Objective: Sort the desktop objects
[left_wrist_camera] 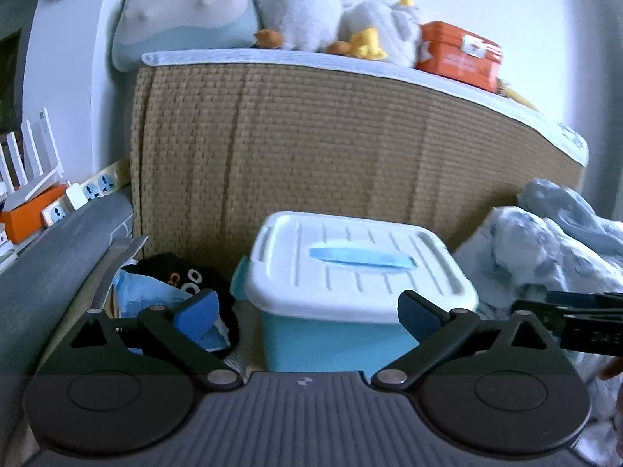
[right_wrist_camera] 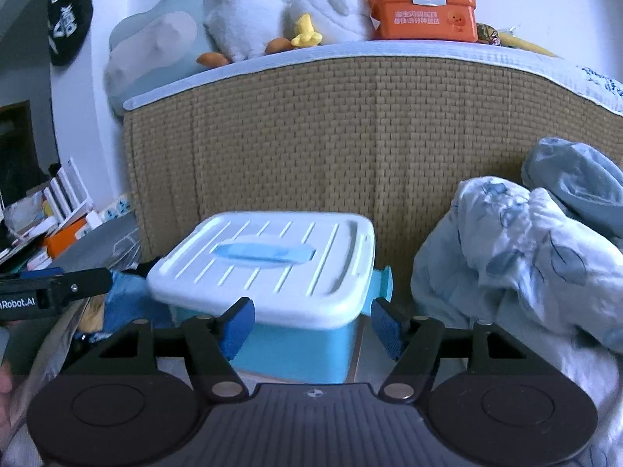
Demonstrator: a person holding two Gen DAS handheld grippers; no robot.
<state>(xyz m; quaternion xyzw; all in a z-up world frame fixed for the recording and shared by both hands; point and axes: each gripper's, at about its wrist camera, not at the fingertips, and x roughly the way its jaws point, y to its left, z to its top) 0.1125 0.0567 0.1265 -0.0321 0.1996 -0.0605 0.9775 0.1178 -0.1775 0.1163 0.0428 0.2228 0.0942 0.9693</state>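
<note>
You've got both grippers, left [left_wrist_camera: 307, 311] and right [right_wrist_camera: 313, 325], spread wide and holding nothing, each just in front of the lidded blue box [left_wrist_camera: 350, 292] that sits right against the woven headboard [left_wrist_camera: 331, 148].

Take the woven headboard [right_wrist_camera: 331, 136] as your landmark: on its top ledge sit white plush toys [right_wrist_camera: 272, 11] and an orange first-aid box [right_wrist_camera: 424, 11]; a crumpled blue blanket [right_wrist_camera: 525, 257] lies below its right end, a power strip [left_wrist_camera: 93, 188] off its left edge.
</note>
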